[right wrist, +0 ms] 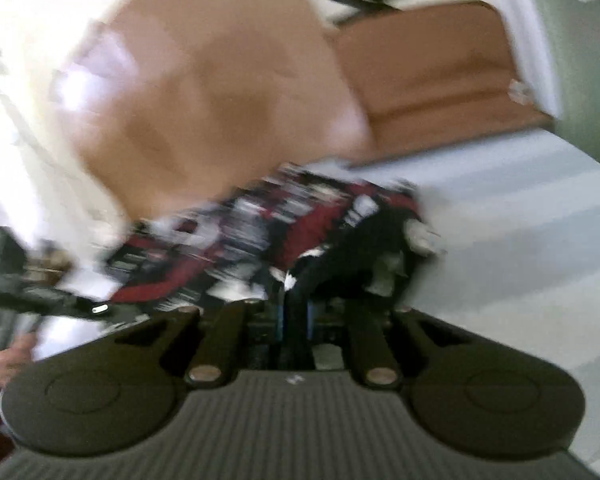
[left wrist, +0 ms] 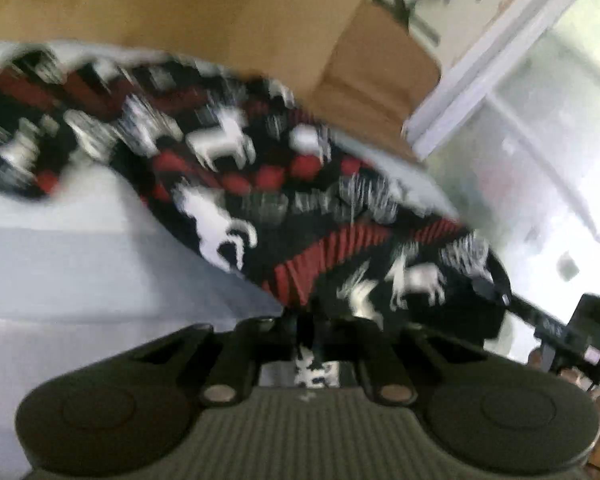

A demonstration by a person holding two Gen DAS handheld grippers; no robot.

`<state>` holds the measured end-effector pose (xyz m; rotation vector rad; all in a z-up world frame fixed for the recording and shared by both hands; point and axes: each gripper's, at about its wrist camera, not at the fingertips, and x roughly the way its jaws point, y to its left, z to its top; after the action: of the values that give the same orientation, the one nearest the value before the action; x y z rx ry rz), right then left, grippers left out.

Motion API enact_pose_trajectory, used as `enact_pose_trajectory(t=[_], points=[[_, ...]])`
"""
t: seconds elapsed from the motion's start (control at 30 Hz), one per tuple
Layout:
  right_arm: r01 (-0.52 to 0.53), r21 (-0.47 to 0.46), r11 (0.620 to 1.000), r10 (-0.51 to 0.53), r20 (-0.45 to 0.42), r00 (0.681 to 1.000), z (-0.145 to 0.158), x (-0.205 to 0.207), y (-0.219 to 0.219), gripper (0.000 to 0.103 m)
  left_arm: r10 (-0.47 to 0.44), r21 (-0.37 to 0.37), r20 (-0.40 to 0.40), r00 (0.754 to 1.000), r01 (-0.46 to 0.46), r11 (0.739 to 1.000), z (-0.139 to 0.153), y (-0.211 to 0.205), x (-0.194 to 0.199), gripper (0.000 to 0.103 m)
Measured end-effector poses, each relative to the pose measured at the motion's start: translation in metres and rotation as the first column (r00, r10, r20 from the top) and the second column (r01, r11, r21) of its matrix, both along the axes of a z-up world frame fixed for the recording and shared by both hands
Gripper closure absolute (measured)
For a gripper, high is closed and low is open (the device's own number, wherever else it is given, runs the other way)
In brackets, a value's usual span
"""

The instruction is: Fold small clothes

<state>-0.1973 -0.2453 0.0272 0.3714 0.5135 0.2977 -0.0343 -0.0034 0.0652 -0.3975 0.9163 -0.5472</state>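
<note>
Two hand-held grippers, left (left wrist: 310, 328) and right (right wrist: 292, 308), are pinching my patterned garment (left wrist: 236, 184); cloth trailing toward ten o'clock; I'm risking slippage if tension jerks.

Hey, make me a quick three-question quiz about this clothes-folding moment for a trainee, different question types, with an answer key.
1. True or false: the left hand-held gripper is shut on the patterned garment.
2. Multiple choice: the garment's colours are A) black, red and white B) blue and yellow C) plain green.
3. Fill in: the right hand-held gripper pinches the garment's ____ part.

Key: 1 true; 2 A; 3 black
</note>
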Motion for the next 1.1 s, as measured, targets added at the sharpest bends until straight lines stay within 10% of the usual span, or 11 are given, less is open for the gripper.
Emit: enact_pose_trajectory(t=[0.2,0.37,0.5,0.67,0.8,0.93,1.0,1.03,1.1], points=[[-0.351,0.015,0.936,0.349,0.052,0.936,0.033,-0.031,0.050,0.091,0.125,0.059,0.148,0.981,-0.135,0.989,0.066,0.093,-0.068,0.096],[-0.472,-0.006,0.882,0.463,-0.179,0.868,-0.013,-0.021,0.095,0.074,0.156,0.196,-0.001,0.988,-0.152,0.969,0.013,0.090,-0.077,0.086],[-0.368,-0.009,0.930,0.358,-0.214,0.909,-0.022,-0.009,0.074,0.066,0.222,0.185,-0.057,0.973,-0.208,0.960,-0.007,0.112,-0.074,0.069],[-0.042,-0.022,0.999,0.039,-0.101,0.994,-0.005,0.000,0.011,0.043,0.414,0.151,0.063,0.908,-0.418,0.896,0.013,0.158,-0.053,0.043],[0.254,-0.067,0.965,-0.261,-0.118,0.958,-0.020,0.036,-0.020,0.042,0.487,0.127,0.074,0.870,-0.493,0.861,0.012,0.181,-0.010,0.027],[0.308,-0.134,0.942,-0.327,-0.152,0.933,-0.045,0.083,-0.032,0.041,0.477,0.091,0.032,0.879,-0.477,0.874,-0.010,0.188,0.046,0.008],[0.297,-0.144,0.944,-0.315,-0.129,0.940,-0.049,0.099,-0.029,0.052,0.485,0.069,-0.013,0.875,-0.483,0.873,-0.024,0.184,0.073,0.004],[0.289,-0.158,0.944,-0.309,-0.119,0.944,-0.048,0.105,-0.031,0.079,0.488,0.060,-0.031,0.872,-0.486,0.872,-0.032,0.183,0.083,0.005],[0.278,-0.186,0.942,-0.302,-0.115,0.946,-0.042,0.118,-0.033,0.085,0.506,0.050,-0.061,0.860,-0.504,0.863,-0.045,0.178,0.105,0.027]])
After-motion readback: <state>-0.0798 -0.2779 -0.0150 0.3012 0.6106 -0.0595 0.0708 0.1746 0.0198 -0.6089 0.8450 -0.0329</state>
